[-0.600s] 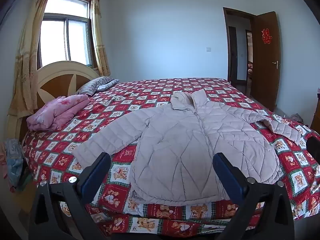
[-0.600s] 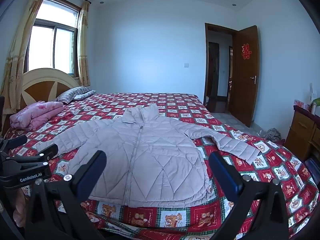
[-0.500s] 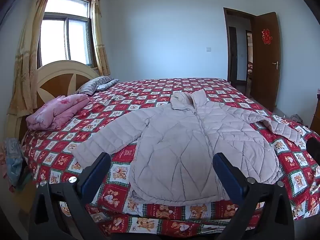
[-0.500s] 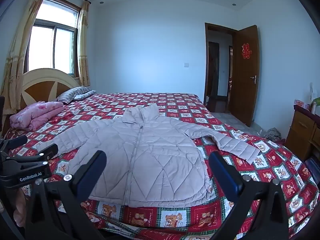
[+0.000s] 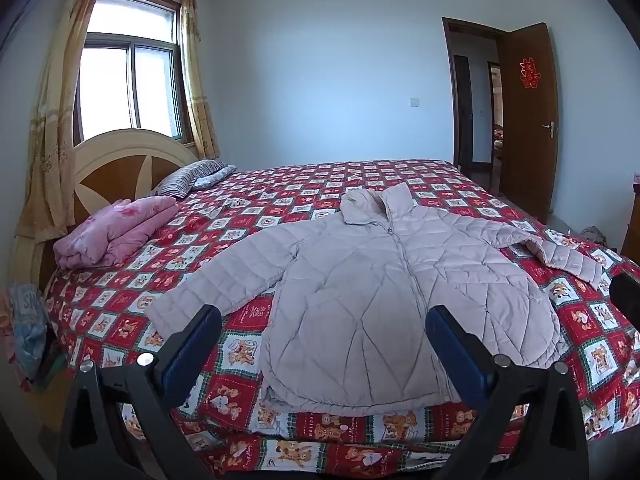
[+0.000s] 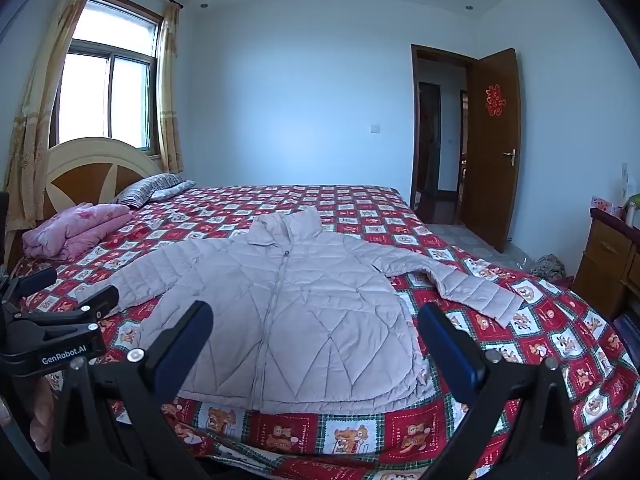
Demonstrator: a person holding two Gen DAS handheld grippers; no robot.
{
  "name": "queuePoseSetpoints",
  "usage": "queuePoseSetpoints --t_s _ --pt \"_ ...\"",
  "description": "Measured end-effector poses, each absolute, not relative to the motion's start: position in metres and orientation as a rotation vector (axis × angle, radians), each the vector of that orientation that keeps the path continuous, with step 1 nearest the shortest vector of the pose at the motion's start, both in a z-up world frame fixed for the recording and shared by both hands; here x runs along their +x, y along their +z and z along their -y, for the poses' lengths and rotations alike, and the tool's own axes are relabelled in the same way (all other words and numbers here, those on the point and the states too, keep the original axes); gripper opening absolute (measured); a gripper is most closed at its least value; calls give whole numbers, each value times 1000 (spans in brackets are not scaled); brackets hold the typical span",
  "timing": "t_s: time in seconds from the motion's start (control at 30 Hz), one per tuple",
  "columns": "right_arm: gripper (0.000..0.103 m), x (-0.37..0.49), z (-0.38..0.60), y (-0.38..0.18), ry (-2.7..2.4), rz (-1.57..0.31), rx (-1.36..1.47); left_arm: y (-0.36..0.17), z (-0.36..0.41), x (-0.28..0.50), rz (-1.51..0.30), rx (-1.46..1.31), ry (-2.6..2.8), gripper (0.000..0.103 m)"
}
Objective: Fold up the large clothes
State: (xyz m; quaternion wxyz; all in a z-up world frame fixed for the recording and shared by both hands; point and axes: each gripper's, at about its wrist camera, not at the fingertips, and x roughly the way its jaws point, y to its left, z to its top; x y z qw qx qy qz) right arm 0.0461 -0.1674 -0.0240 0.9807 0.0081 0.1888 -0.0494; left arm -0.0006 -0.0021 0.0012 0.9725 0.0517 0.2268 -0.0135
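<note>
Quilted jacket point(image 5: 384, 292) flat on bed point(image 5: 280, 192), beyond spread fingers point(image 5: 200, 332)

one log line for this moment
stage: pre-grasp | jacket: flat on bed, zipped | left gripper: open | right gripper: open

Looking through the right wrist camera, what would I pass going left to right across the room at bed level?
Pink folded quilt → striped pillow → quilted jacket → open wooden door → wooden cabinet.
</note>
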Motion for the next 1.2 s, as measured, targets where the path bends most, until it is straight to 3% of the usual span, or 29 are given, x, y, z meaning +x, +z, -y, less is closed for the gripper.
queuePoseSetpoints --t_s 1.2 --pt "103 48 162 -27 -91 -392 23 4 -5 2 -434 108 -4 102"
